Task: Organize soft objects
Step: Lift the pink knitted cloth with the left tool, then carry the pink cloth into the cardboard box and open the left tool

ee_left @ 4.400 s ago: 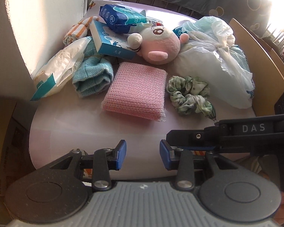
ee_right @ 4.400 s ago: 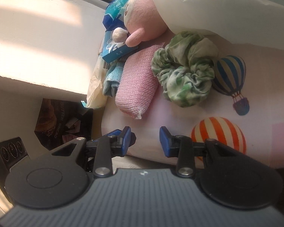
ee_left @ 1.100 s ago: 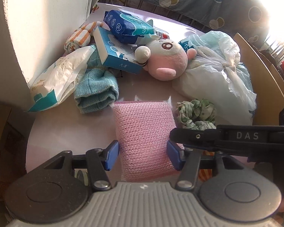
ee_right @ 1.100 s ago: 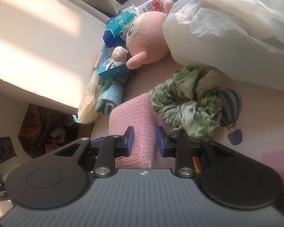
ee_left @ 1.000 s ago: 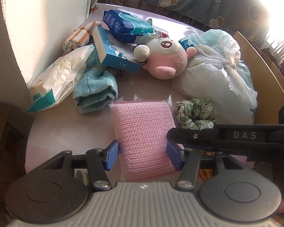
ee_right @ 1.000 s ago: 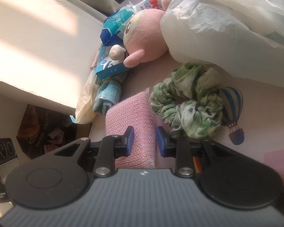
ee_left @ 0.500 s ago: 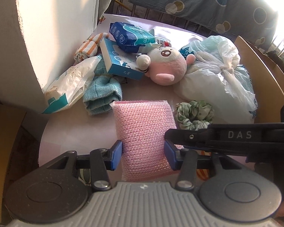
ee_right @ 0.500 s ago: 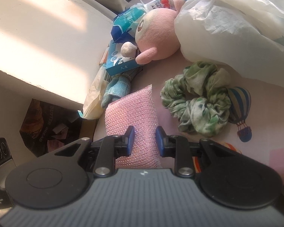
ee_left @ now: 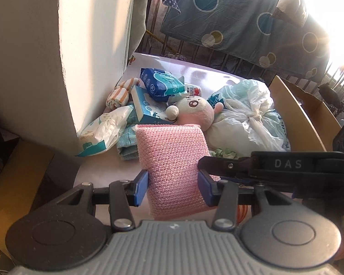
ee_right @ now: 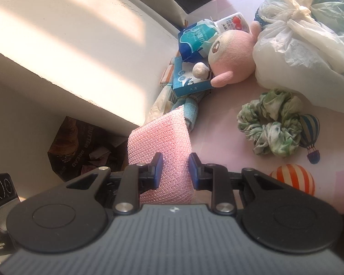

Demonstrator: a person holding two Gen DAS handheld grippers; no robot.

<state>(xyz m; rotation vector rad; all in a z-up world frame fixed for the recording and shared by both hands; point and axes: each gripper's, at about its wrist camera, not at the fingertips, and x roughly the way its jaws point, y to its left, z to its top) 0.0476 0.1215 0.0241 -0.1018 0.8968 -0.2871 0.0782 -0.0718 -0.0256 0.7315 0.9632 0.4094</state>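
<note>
Both tongs, left (ee_left: 173, 186) and right (ee_right: 174, 169), clamp pink sponge (ee_left: 172, 158) | plush (ee_left: 196, 114), scrunchie (ee_right: 271, 125) beyond

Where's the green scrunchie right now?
In the right wrist view, the green scrunchie lies on the table, right of the lifted pink sponge, below the white plastic bag.

Looking past the pale worktop (ee_left: 208, 73) and finding a blue sheet (ee_left: 240, 23) with printed circles hanging over a metal railing (ee_left: 217, 55), sunlight flaring at its right end, with a white wall (ee_left: 91, 57) rising along the worktop's left edge. Seeing an open cardboard box (ee_left: 298, 110) standing at the right side and brown cardboard (ee_left: 18, 174) lying low on the left. Spotting hot-air balloon prints (ee_right: 309, 133) decorating the worktop, and a dark bag (ee_right: 80, 146) lettered BUTTER BREAD sitting below the wall's ledge.
</note>
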